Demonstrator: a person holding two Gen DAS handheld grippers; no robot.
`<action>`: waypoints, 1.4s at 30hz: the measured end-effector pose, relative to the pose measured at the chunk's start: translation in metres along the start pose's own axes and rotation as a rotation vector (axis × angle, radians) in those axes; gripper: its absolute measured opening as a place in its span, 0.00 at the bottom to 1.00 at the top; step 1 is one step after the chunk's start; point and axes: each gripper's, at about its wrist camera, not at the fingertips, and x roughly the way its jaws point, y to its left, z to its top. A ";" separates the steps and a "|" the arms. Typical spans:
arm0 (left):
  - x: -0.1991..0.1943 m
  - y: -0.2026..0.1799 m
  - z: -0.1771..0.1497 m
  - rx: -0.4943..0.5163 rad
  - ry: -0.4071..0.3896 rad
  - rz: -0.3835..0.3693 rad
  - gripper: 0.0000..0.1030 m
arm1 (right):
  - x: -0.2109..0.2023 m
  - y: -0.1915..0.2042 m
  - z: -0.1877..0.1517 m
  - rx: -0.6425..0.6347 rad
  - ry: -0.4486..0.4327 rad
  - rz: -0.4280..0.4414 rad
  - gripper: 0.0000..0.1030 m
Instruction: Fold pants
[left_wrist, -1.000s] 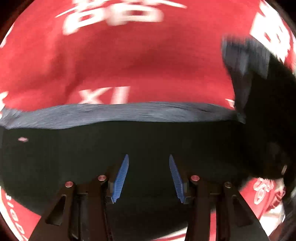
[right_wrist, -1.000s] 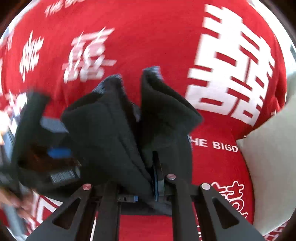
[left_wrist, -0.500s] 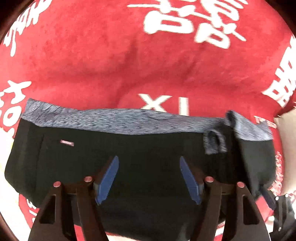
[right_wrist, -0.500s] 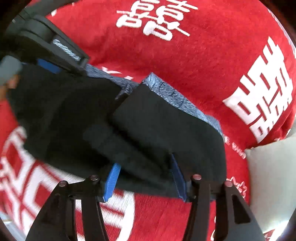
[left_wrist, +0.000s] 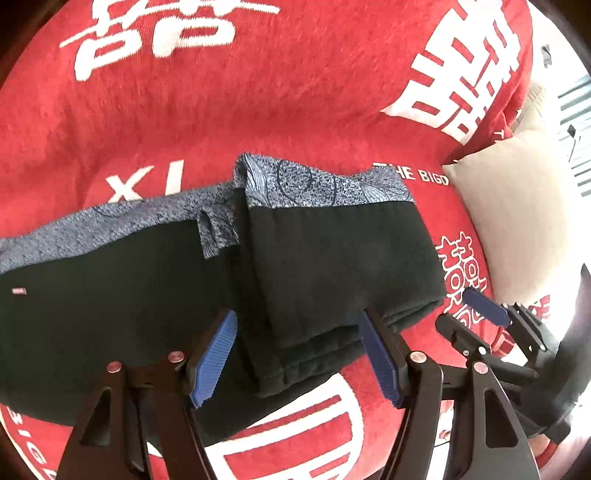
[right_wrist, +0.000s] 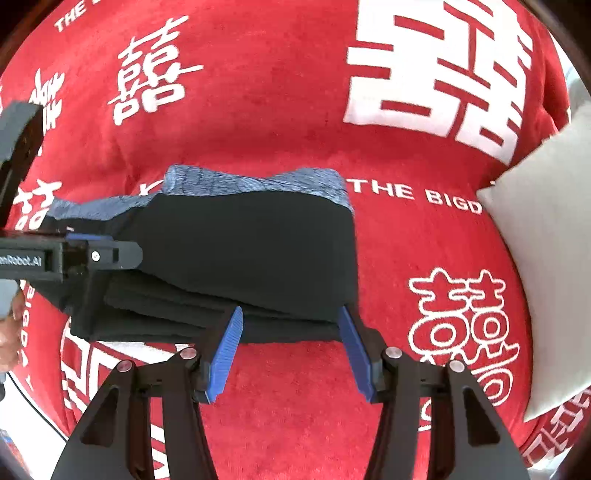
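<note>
Here, black pants (left_wrist: 332, 266) lie folded on a red blanket (left_wrist: 258, 110), both claws spread wide and holding nothing

The blanket, printed with white characters, fills both views; a pale pillow (left_wrist: 517, 221) rests at its right edge. The pants sit mid-blanket, blue-grey waistband (left_wrist: 325, 184) on the far side, the right part folded over the left. The left gripper (left_wrist: 299, 354) hangs over the near hem of the pants; the right gripper (right_wrist: 291, 343) hangs just near of the pants' edge
</note>
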 end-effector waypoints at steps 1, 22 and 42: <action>0.003 0.003 0.003 -0.008 -0.007 0.005 0.68 | 0.000 -0.002 0.000 0.005 0.001 0.004 0.57; -0.008 -0.020 -0.011 0.062 -0.020 -0.027 0.13 | -0.005 -0.032 -0.010 0.115 0.041 0.074 0.55; -0.024 0.004 -0.021 -0.039 -0.070 0.101 0.04 | 0.009 -0.063 0.029 0.192 0.056 0.199 0.24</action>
